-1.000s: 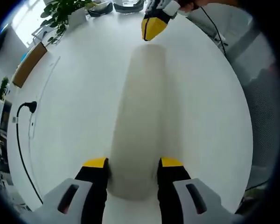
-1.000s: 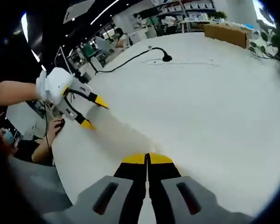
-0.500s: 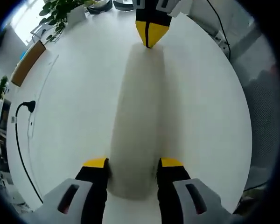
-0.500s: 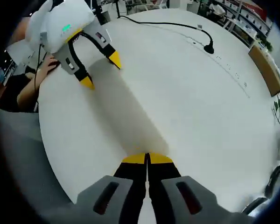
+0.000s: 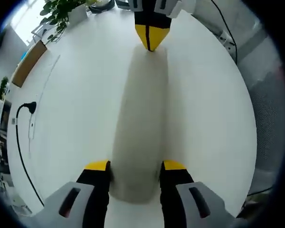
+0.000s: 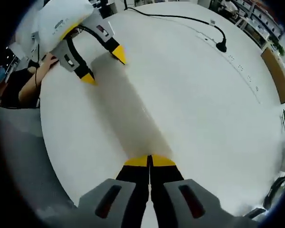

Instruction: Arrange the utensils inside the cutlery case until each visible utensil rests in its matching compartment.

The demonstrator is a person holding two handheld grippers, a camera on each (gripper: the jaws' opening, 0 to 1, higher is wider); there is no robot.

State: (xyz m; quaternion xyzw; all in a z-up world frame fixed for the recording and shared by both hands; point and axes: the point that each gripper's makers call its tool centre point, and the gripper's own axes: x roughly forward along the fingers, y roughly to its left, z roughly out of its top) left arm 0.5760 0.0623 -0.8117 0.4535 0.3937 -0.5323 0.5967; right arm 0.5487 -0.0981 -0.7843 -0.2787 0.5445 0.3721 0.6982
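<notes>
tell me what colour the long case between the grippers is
Pale, frosted off-white, almost matching the white table. The case shows best in the left gripper view.

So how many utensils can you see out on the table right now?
0. The long pale case lies closed on the table, left tongs around one end; utensils may be hidden inside.

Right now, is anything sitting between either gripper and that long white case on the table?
Nothing visible is. The left gripper already straddles one end of the long white case, a jaw on each side, and the right gripper, jaws together, has its tip at the opposite end. The white table around the case looks bare.
</notes>
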